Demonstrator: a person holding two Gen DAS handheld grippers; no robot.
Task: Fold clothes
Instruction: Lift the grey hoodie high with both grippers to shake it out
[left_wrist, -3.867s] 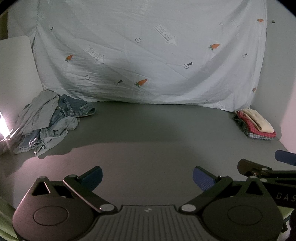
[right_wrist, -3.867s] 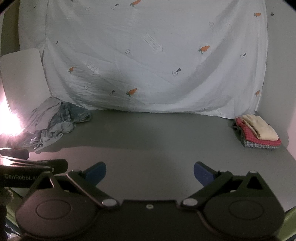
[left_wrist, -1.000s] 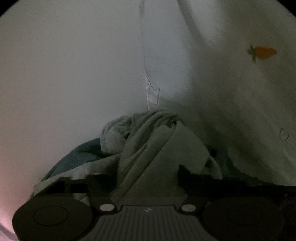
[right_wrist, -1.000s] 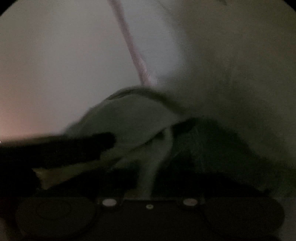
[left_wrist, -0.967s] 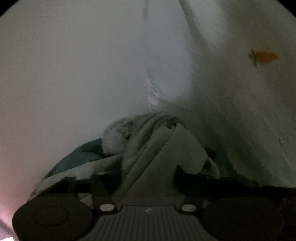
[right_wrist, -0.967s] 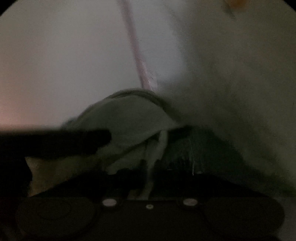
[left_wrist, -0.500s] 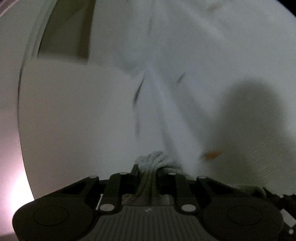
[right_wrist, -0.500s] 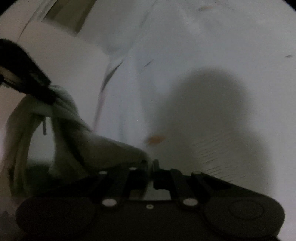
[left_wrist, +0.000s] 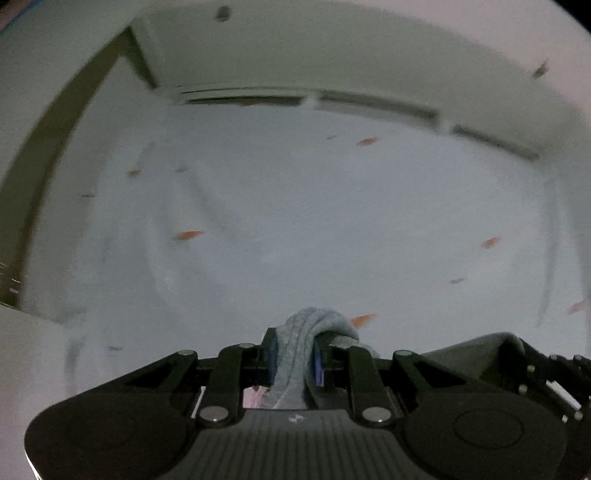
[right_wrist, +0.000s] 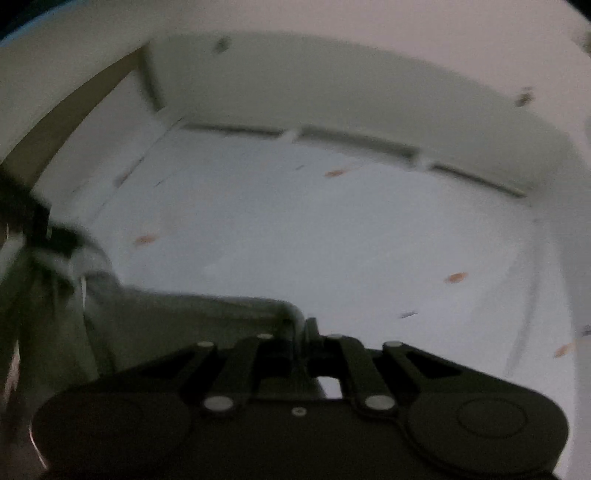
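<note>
A grey garment (left_wrist: 306, 343) is bunched between the blue pads of my left gripper (left_wrist: 295, 354), which is shut on it. The cloth spills over the fingertips and down through the jaws. In the right wrist view the same grey garment (right_wrist: 177, 314) stretches from the left toward my right gripper (right_wrist: 301, 332), whose jaws are shut on a thin edge of it. The left gripper (right_wrist: 55, 240) shows as a dark blur at the left of that view, with cloth hanging from it. Both grippers point upward, with the garment lifted between them.
A pale sheet printed with small carrots (left_wrist: 332, 229) hangs across the back wall (right_wrist: 332, 236). Above it runs a white ceiling edge with a slotted vent (left_wrist: 295, 99). The right gripper's black body (left_wrist: 546, 373) shows at the lower right of the left wrist view. The table is out of sight.
Both grippers closed on the grey garment in the pile, then swung up and away from it. The views now tilt up at the sheet and ceiling, and the garment is stretched between them.
</note>
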